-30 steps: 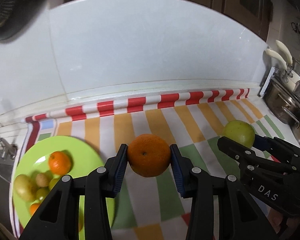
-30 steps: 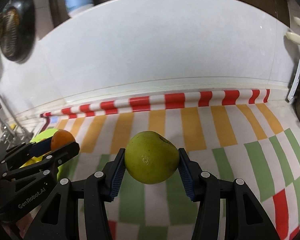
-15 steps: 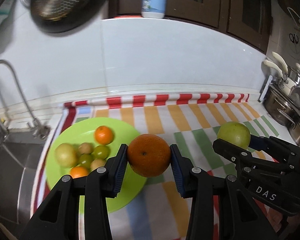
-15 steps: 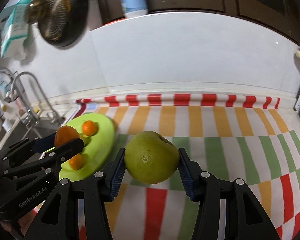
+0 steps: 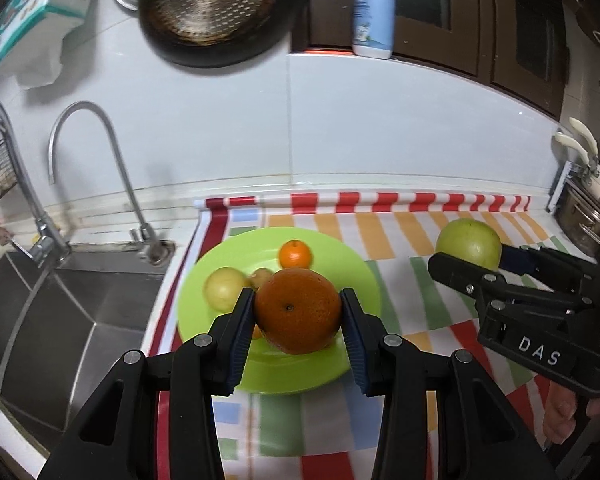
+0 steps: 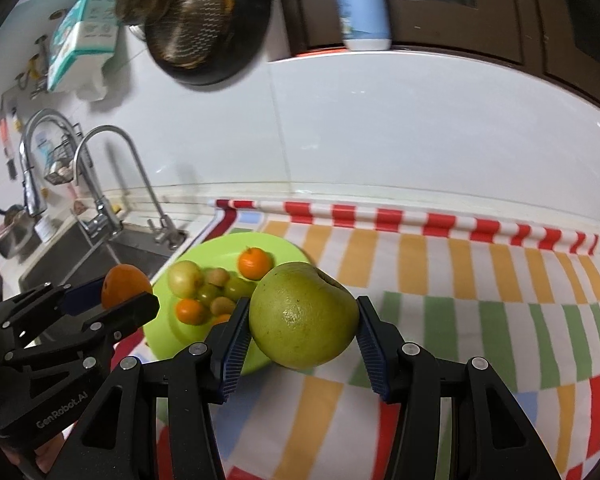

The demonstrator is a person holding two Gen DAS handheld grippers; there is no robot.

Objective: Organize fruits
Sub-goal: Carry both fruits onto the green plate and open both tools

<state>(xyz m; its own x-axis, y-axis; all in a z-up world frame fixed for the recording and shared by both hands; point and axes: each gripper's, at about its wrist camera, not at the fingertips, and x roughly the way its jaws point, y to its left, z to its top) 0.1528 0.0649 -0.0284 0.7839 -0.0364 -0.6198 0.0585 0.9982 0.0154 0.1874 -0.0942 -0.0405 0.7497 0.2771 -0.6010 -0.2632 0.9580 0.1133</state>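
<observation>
My left gripper [image 5: 298, 316] is shut on a large orange [image 5: 298, 311] and holds it in the air above the green plate [image 5: 352, 280]. The plate holds several small fruits, among them a small orange [image 5: 295, 255] and a yellow-green fruit [image 5: 225, 289]. My right gripper [image 6: 302, 322] is shut on a green apple [image 6: 303, 315], held in the air to the right of the plate [image 6: 276, 246]. The left gripper with the orange [image 6: 125, 285] shows at the left of the right wrist view. The apple [image 5: 469, 243] shows at the right of the left wrist view.
A striped cloth [image 5: 412, 232] covers the counter under the plate. A steel sink [image 5: 60, 304] with taps [image 5: 84, 120] lies to the left. A white tiled wall stands behind, with a pan [image 5: 216, 12] and a bottle [image 5: 374, 16] above. Pots [image 5: 584, 216] stand at the far right.
Both grippers have lifted and drawn back with their fruits still held. The plate has come under the orange, and the sink and taps have come into view.
</observation>
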